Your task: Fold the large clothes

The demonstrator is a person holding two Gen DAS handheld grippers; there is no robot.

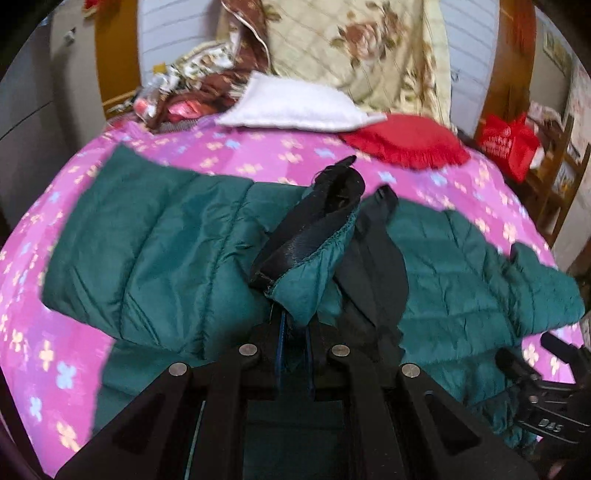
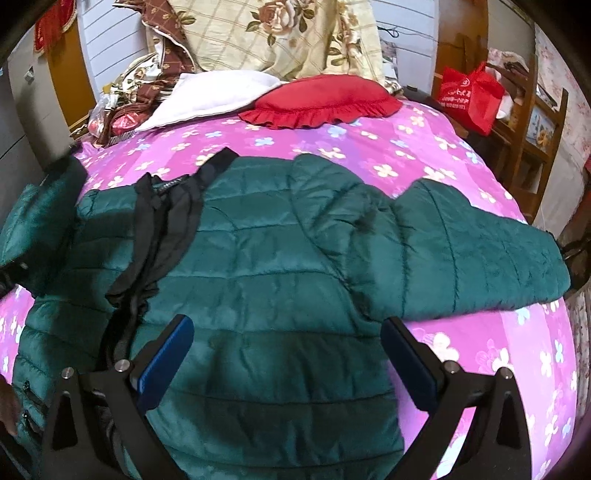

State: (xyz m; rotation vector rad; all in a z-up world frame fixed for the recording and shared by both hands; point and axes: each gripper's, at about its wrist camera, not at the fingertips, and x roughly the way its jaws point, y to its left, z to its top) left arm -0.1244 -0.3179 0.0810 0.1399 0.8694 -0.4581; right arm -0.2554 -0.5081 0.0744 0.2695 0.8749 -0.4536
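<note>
A dark green quilted puffer jacket with a black collar lining lies spread on the pink flowered bedspread. Its right sleeve reaches toward the right edge of the bed. My left gripper is shut on the jacket's left sleeve cuff, green with a black inner band, and holds it lifted over the jacket body. My right gripper is open and empty, its blue-padded fingers hovering over the jacket's lower front. It also shows at the lower right of the left wrist view.
At the head of the bed lie a white pillow, a red frilled cushion, a floral quilt and a heap of brown patterned cloth. A red bag sits on wooden shelving right of the bed. A grey cabinet stands left.
</note>
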